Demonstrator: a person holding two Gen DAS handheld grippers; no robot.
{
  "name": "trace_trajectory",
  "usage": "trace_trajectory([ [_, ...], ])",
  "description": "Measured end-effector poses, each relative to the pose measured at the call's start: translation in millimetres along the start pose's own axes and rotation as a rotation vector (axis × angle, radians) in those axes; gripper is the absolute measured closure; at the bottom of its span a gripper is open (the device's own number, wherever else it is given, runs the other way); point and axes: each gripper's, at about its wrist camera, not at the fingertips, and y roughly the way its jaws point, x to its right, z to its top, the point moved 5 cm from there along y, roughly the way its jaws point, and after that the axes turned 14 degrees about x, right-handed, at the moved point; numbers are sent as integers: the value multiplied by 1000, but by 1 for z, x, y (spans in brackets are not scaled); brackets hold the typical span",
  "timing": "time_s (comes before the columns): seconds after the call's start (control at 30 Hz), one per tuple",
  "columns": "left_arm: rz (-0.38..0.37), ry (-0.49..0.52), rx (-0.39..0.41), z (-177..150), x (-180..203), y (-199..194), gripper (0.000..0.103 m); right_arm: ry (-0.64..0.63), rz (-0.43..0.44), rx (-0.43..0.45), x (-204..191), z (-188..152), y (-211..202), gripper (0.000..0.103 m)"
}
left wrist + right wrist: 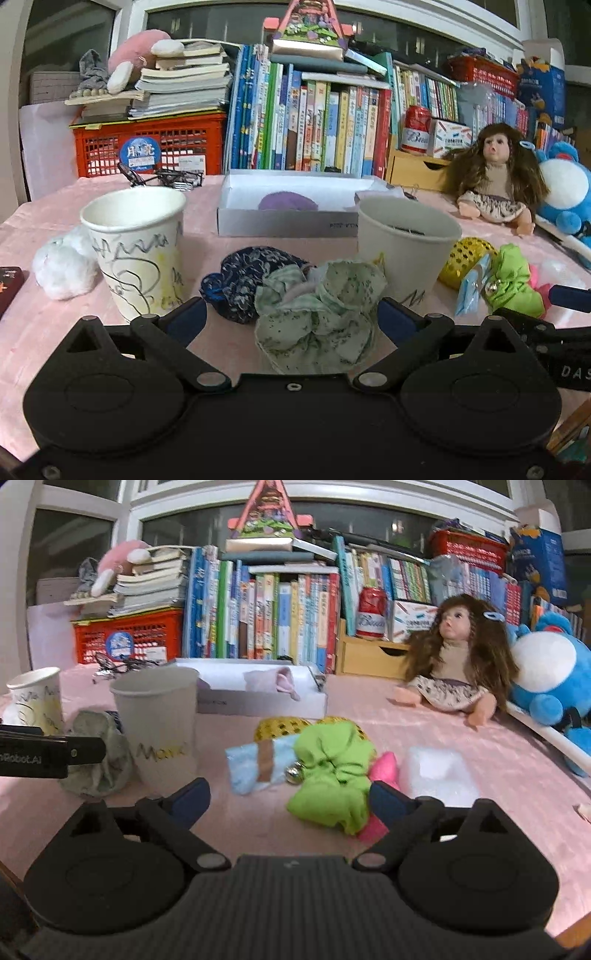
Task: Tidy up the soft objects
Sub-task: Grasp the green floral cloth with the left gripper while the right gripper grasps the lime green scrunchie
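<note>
My left gripper is open low over the pink tablecloth. A pale green floral scrunchie lies between its blue fingertips, close to the right one and apart from the left. A dark blue floral scrunchie sits just behind it. My right gripper is also open. A lime green cloth bow with a small bell lies between its fingers, nearer the right pad. Beside the bow are a light blue piece, a pink piece and a yellow sequinned item.
Two paper cups flank the scrunchies. A white box behind holds a purple soft thing. White fluff lies far left. A doll, a blue plush and a book wall line the back.
</note>
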Motion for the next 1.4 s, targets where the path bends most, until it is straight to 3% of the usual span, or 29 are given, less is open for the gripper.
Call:
trace_trajectory([
  [0.37, -19, -39, -42, -8, 3, 13, 23, -66, -79, -18, 4, -8, 9, 20],
  [0.43, -33, -50, -50, -8, 3, 15, 37, -81, -106, -25, 5, -8, 12, 23],
  [0.47, -41, -55, -54, -8, 4, 16, 44, -84, -116, -27, 6, -8, 14, 28],
  [0.5, -43, -57, -57, -8, 4, 16, 58, -83, -126, -31, 8, -8, 16, 33],
  [0.57, -35, -47, -59, -8, 6, 14, 67, -84, -150, -36, 12, -7, 19, 54],
  [0.63, -30, -26, -58, -7, 8, 9, 77, -78, -167, -37, 16, -6, 19, 63],
  [0.67, -31, -18, -58, -7, 9, 4, 79, -62, -163, -35, 17, -6, 17, 73],
  [0.87, -81, -25, -81, -9, 8, -28, 83, 16, -119, -67, 17, -3, -5, 89],
  [0.97, -99, -19, -73, -12, 8, -44, 77, 46, -50, -61, 10, 0, -22, 85],
  [1.03, -96, -10, -56, -12, 9, -50, 64, 37, -43, -29, 7, 1, -29, 65],
  [1.13, -64, 16, -23, -12, 10, -51, 48, 0, -95, -7, 7, 2, -28, 45],
  [1.27, -44, 23, -9, -15, 13, -46, 35, 12, -149, 0, 13, 0, -23, 31],
  [1.33, -35, 32, -10, -18, 15, -40, 23, -11, -184, 7, 15, -2, -19, 27],
  [1.4, -32, 41, -10, -20, 16, -36, 22, -40, -214, 10, 18, -5, -14, 21],
])
